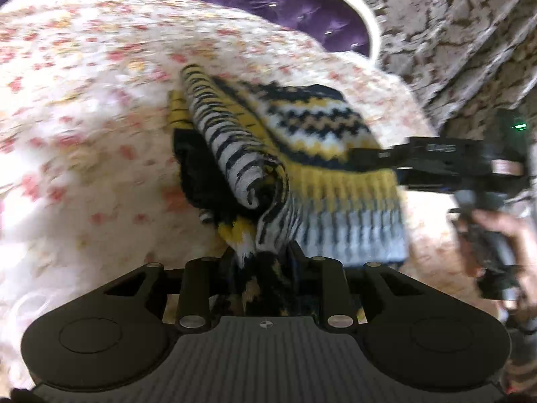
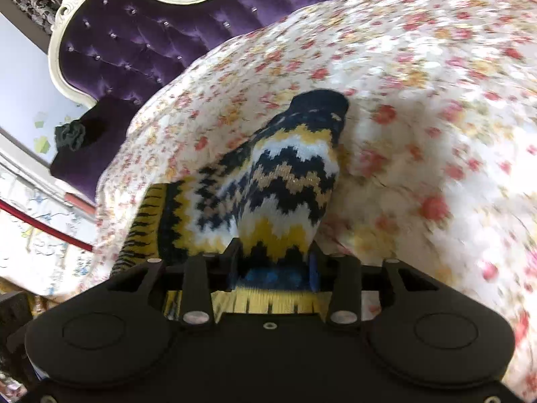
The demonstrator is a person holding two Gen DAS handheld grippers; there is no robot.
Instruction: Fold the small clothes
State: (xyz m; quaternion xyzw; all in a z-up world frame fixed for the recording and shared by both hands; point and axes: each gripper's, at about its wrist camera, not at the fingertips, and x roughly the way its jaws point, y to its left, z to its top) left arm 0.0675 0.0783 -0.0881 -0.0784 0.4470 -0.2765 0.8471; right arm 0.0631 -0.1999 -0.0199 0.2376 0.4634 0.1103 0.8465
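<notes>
A small knitted garment (image 1: 302, 154) with yellow, white and navy zigzag bands is lifted over the floral bedspread (image 1: 84, 100). My left gripper (image 1: 265, 258) is shut on one bunched edge of it, and the cloth hangs in a roll in front of the fingers. My right gripper (image 1: 386, 164) comes in from the right and pinches the ribbed hem. In the right wrist view the garment (image 2: 288, 174) drapes away from the right gripper (image 2: 273, 262), which is shut on its yellow and blue hem.
The bedspread (image 2: 419, 84) covers the whole bed. A purple tufted headboard (image 2: 144, 43) with a cream frame stands behind it. A patterned curtain (image 1: 453, 33) hangs at the right. A dark cushion (image 2: 84, 134) lies beside the headboard.
</notes>
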